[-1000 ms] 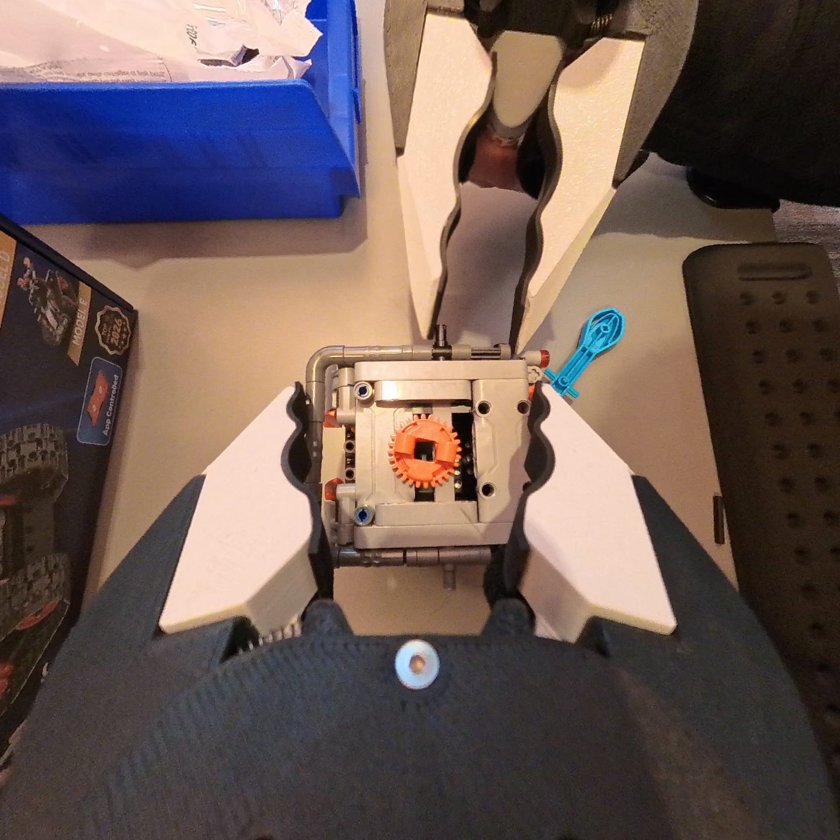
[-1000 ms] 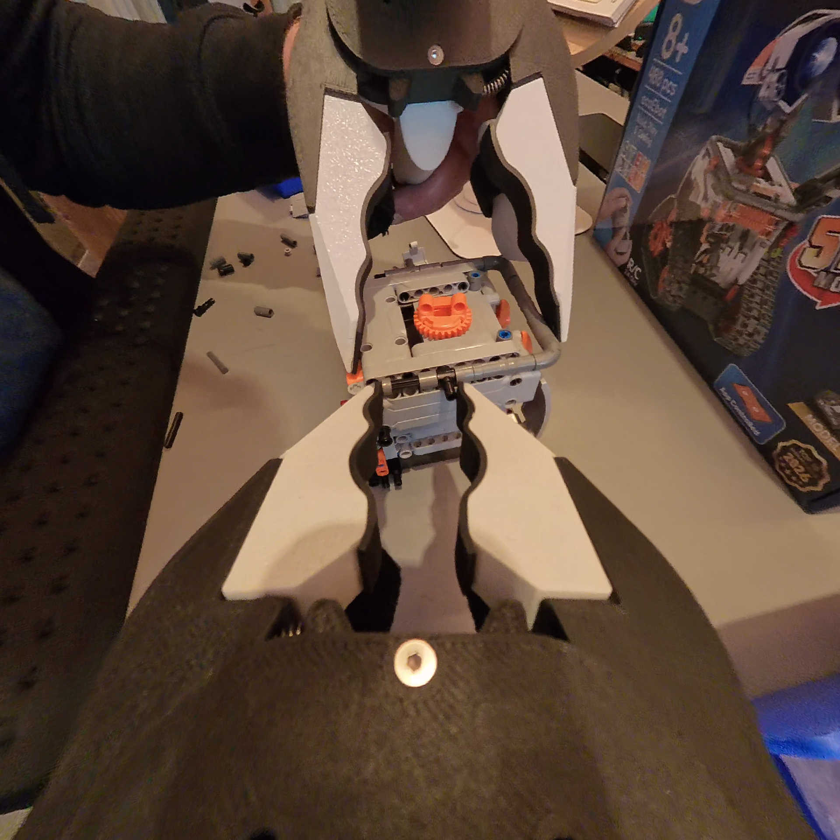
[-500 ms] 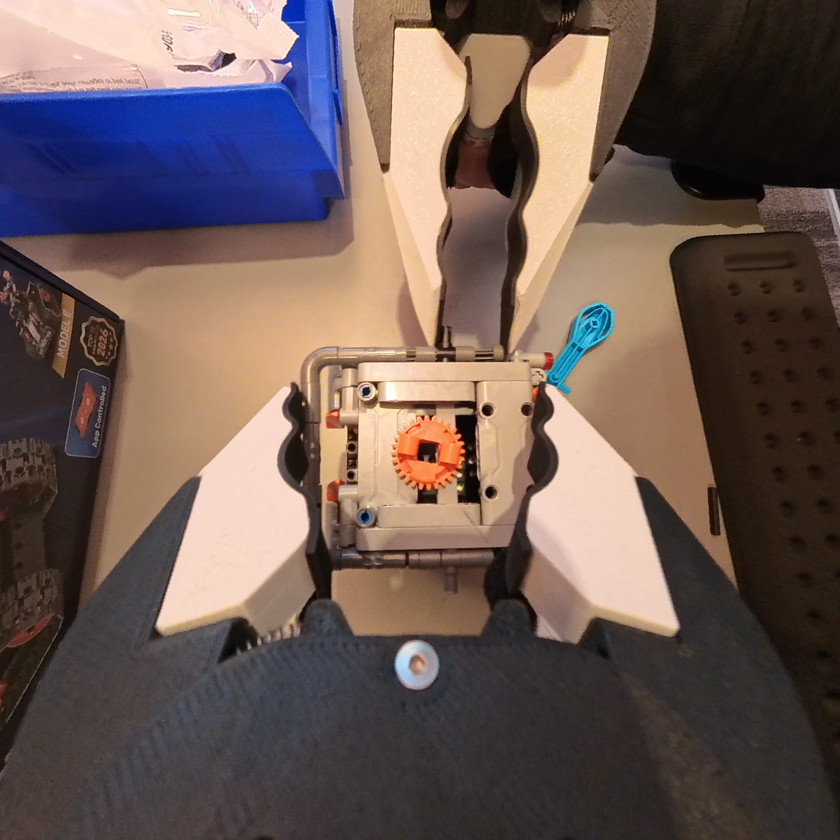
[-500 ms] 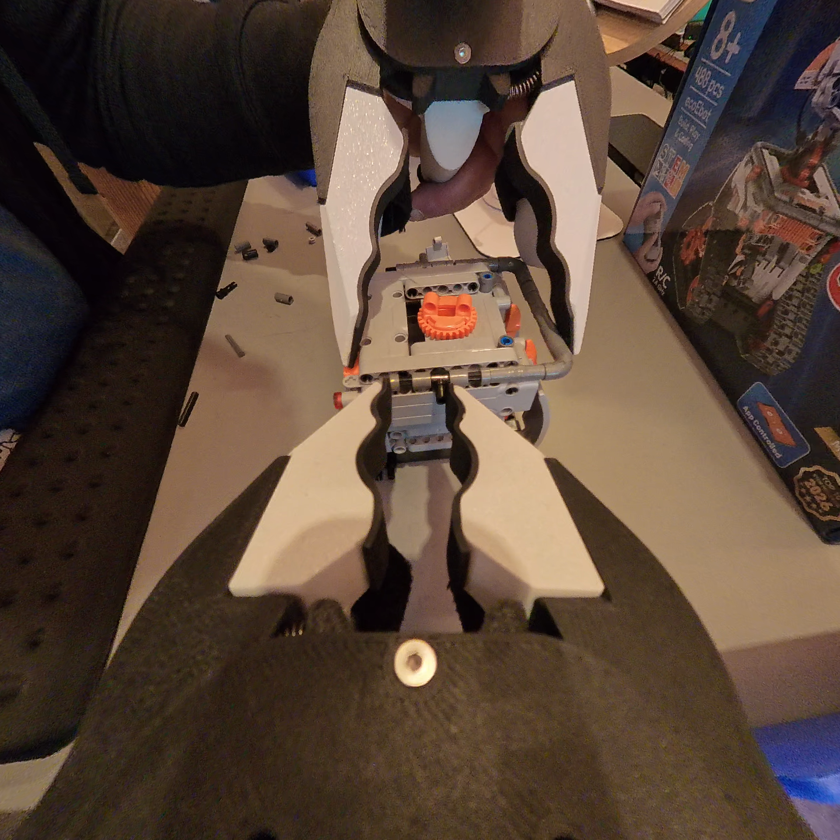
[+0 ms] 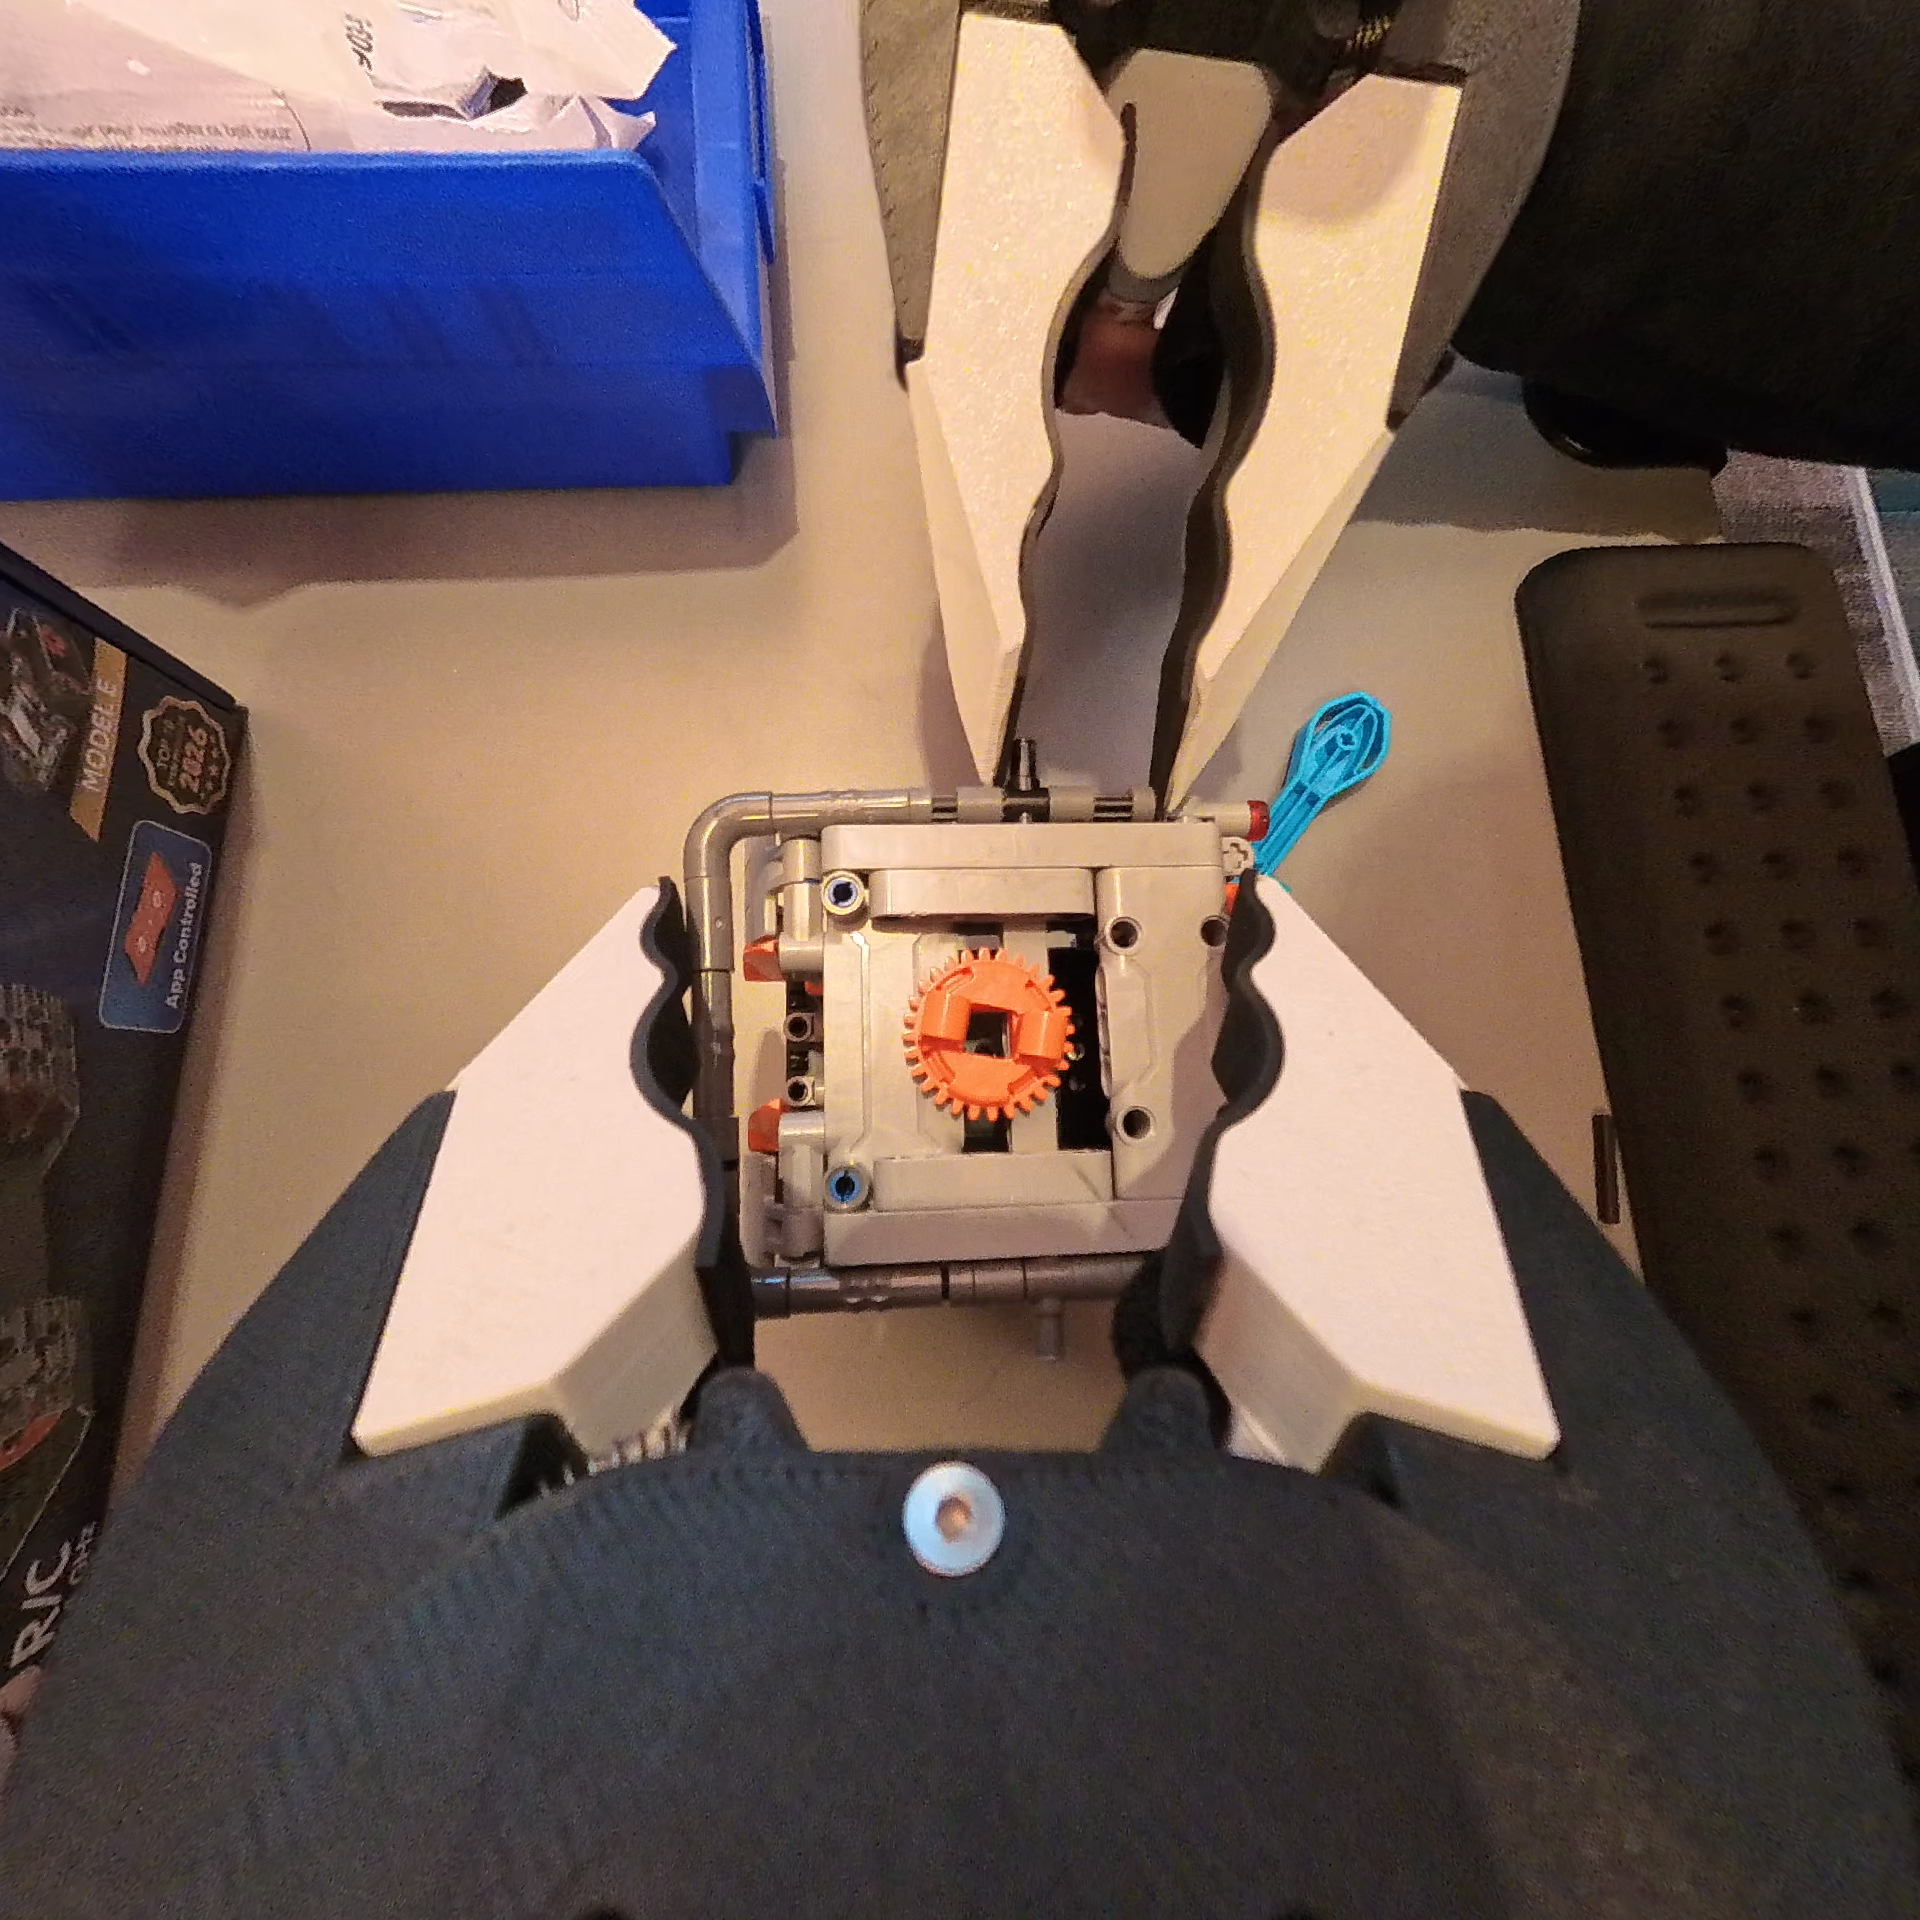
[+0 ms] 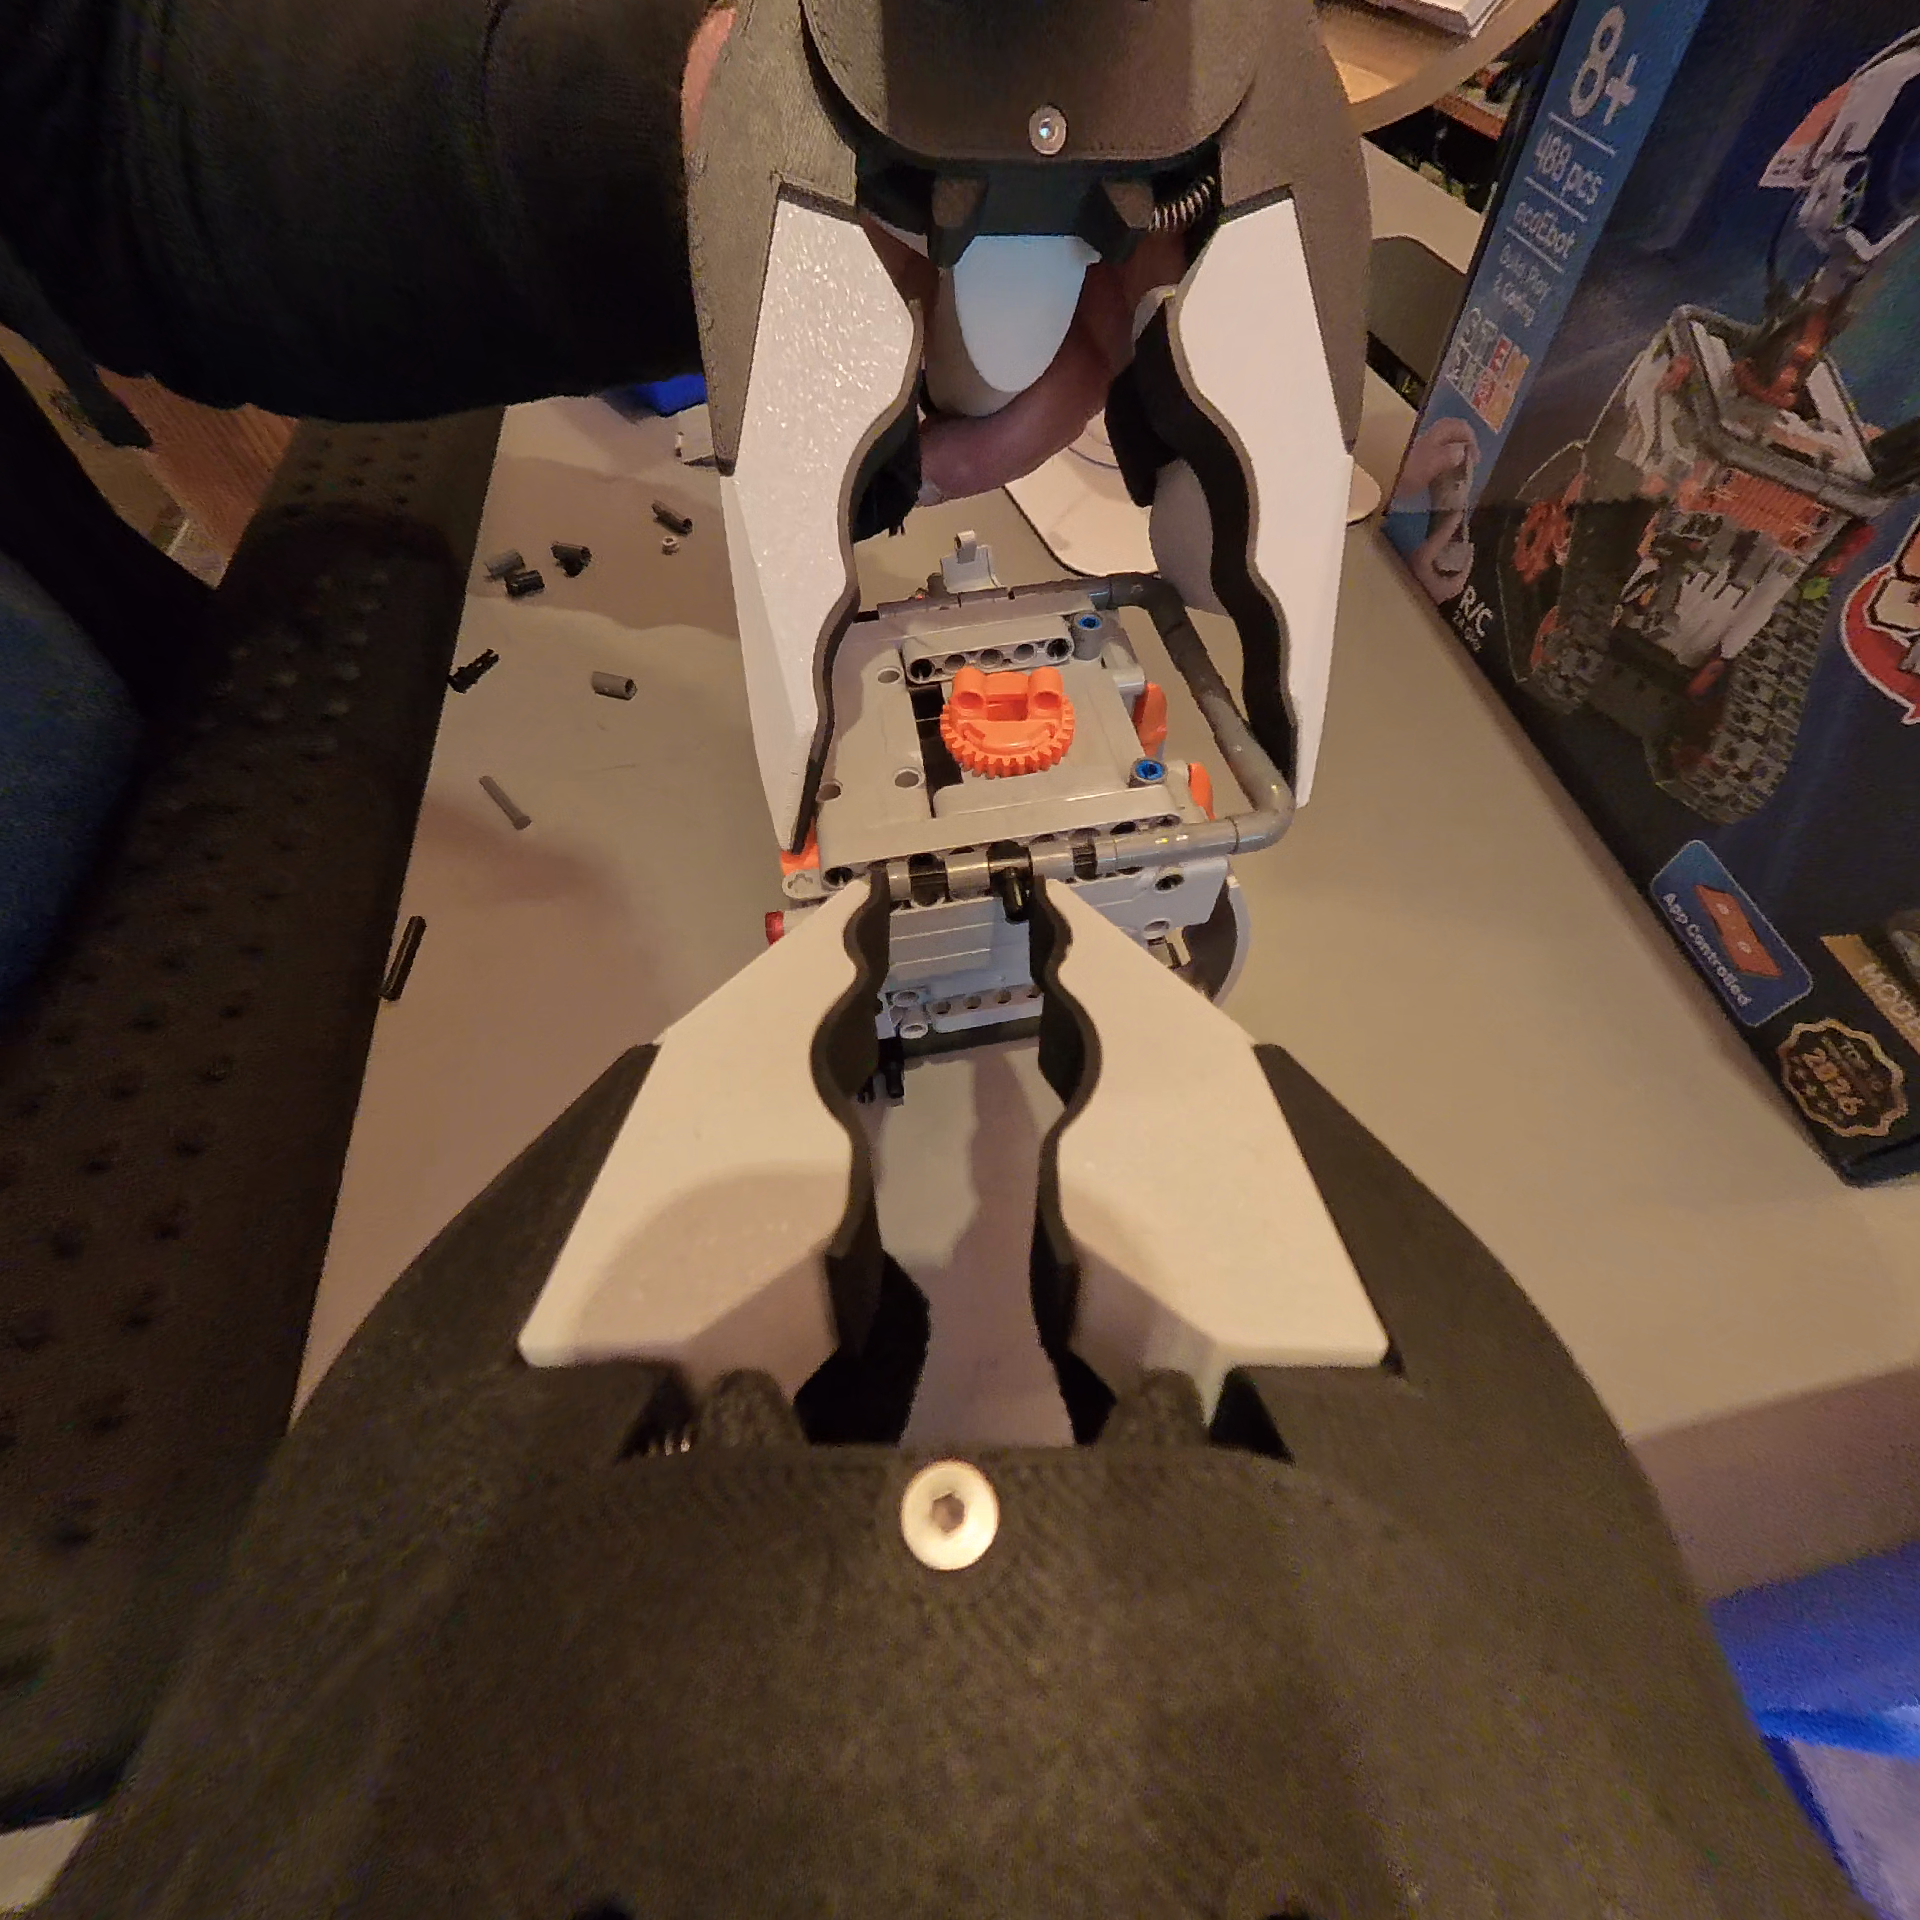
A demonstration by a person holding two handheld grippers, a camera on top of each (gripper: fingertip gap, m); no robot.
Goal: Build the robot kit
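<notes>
Left wrist view: left gripper jaws clamp the grey brick block by its sides on the surface. Right gripper jaws stand apart around a black pin on the block's edge. Blue bin sits beyond.

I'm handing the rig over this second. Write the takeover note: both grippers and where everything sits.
Left gripper: shut on the grey brick model, one finger on each side; the model sits on the table.
Right gripper: open, with a narrow gap, its tips at the black pin on the model's edge rod. Contact is unclear.
Orange gear: on top of the model.
Blue tool: lying beside the model.
Loose small pieces: scattered on the table.
</notes>
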